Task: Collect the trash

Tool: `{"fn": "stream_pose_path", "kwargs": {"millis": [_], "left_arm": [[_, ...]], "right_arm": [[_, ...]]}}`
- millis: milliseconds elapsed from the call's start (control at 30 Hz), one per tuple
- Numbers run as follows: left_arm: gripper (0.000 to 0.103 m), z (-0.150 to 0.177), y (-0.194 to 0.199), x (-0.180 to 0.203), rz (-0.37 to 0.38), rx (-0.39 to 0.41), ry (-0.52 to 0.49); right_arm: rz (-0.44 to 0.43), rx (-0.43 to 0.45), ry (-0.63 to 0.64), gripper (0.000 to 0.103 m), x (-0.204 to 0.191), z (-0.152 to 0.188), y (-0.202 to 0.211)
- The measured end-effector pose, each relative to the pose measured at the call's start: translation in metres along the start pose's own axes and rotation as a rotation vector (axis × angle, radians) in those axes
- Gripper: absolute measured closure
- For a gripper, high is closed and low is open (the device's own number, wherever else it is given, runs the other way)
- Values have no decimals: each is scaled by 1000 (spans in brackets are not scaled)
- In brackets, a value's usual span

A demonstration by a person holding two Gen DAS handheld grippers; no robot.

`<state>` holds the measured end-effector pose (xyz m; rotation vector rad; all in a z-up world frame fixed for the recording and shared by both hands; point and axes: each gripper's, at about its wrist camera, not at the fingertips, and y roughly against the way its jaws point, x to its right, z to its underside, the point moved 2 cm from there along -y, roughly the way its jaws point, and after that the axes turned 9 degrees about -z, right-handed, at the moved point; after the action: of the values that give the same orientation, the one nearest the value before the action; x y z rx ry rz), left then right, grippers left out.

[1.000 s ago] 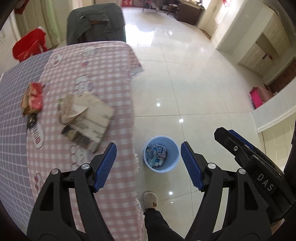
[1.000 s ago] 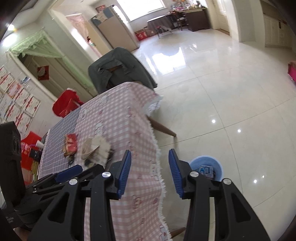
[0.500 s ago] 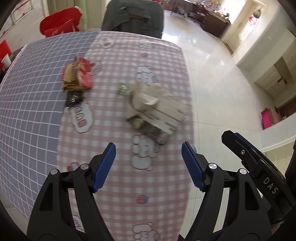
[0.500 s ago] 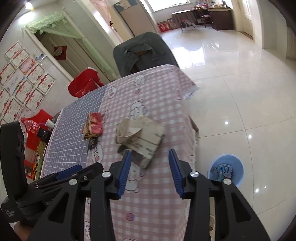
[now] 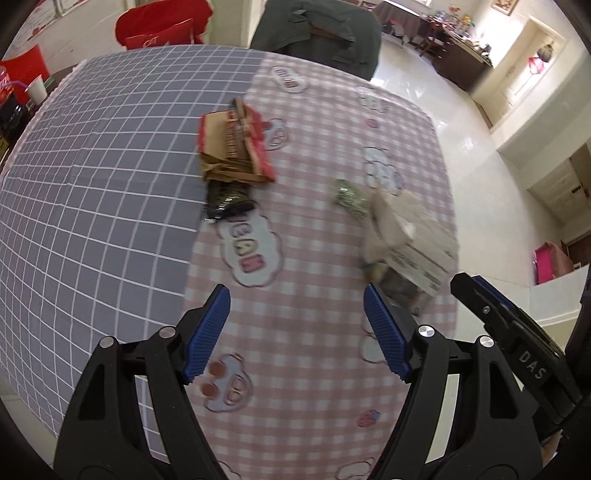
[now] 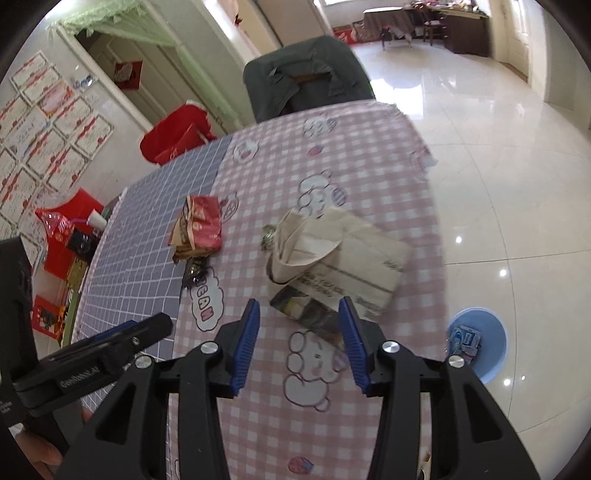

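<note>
Trash lies on a table with a pink checked cloth (image 5: 314,350) (image 6: 369,177). A crumpled beige paper bag (image 5: 410,240) (image 6: 340,254) lies near the right edge, with a dark wrapper (image 6: 306,314) under its near end and a small green wrapper (image 5: 349,195) beside it. Farther left sit a red and brown snack packet (image 5: 232,147) (image 6: 197,229) and a black wrapper (image 5: 225,199) (image 6: 195,271). My left gripper (image 5: 297,332) hovers open over bare cloth, left of the bag. My right gripper (image 6: 298,339) is open, nothing between its fingers, just short of the dark wrapper.
A blue bin (image 6: 476,345) holding packets stands on the shiny tiled floor right of the table. A chair draped in a grey-green jacket (image 5: 317,33) (image 6: 306,81) is at the far end. Red bags (image 6: 173,136) and a paper cup (image 5: 37,90) lie to the left.
Both grippers have swung from over the floor and bin to above the table, and the trash now lies just ahead of them. Neither has taken hold of anything.
</note>
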<state>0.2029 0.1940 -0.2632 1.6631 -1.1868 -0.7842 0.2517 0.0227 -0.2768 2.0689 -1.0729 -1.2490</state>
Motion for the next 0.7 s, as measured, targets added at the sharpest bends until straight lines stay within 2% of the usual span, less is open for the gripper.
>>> {"fn": "stream_pose_path", "kwargs": {"millis": [300, 467, 700], "left_arm": [[27, -24, -29, -47, -17, -19, 102], [27, -37, -46, -60, -10, -25, 145], [25, -60, -63, -64, 26, 20, 184]], "right_arm": [[14, -87, 16, 58, -9, -10, -68], [51, -75, 37, 54, -11, -16, -84], [85, -26, 64, 53, -10, -26, -94]]}}
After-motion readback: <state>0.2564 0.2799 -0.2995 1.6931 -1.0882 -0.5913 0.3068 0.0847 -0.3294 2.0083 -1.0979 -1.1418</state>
